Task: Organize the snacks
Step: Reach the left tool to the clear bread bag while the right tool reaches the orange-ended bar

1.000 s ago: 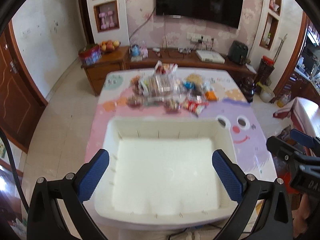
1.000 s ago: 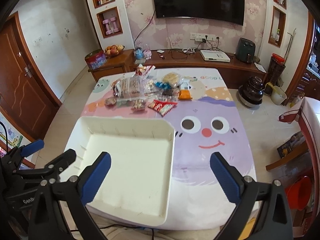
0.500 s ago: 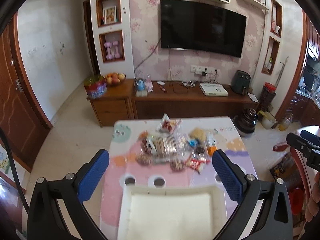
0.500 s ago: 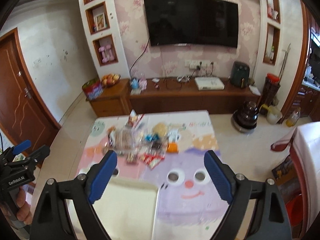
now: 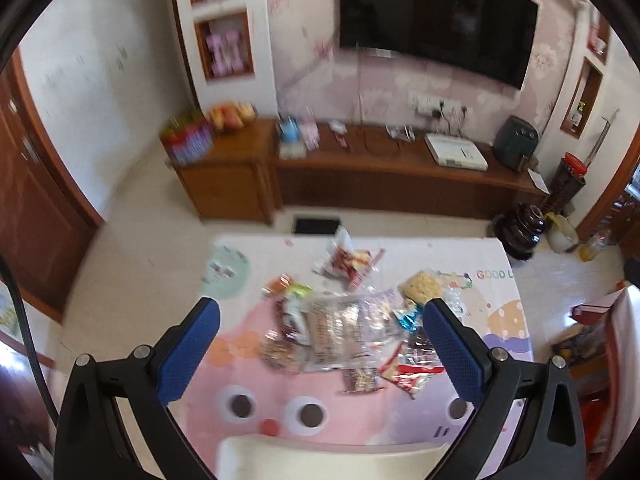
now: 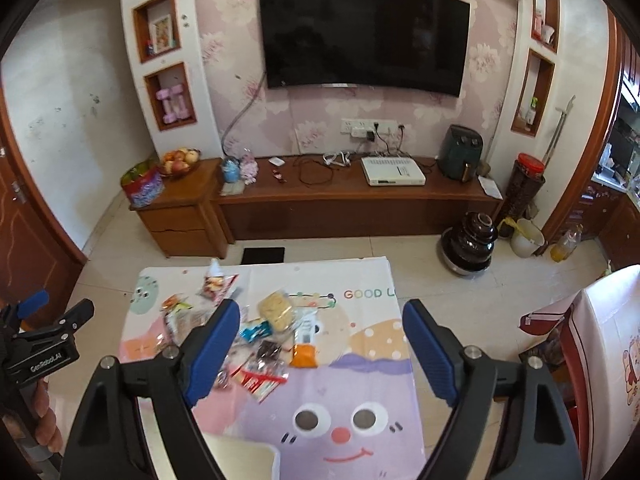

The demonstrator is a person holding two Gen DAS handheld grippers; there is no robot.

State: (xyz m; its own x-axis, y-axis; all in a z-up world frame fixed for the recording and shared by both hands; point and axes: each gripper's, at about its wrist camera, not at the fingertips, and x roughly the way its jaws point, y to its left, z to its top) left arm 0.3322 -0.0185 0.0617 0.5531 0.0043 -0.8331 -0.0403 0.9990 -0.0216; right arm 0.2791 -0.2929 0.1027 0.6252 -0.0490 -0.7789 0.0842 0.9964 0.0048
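A loose heap of crinkly snack packets [image 5: 344,320] lies mid-counter on the cartoon cloth, an orange packet [image 6: 305,354] at its right edge, the white plastic bin's [image 5: 332,456] rim nearest the camera.

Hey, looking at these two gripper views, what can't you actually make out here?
- White tray: cut off by the bottom edge in both views, so its inside is hidden.
- Snack pile: motion-blurred in the left wrist view; labels unreadable.
- Some snacks in the right wrist view: hidden behind the right gripper's blue finger pad.
- Tablecloth lettering: cut off by the cloth's edge.
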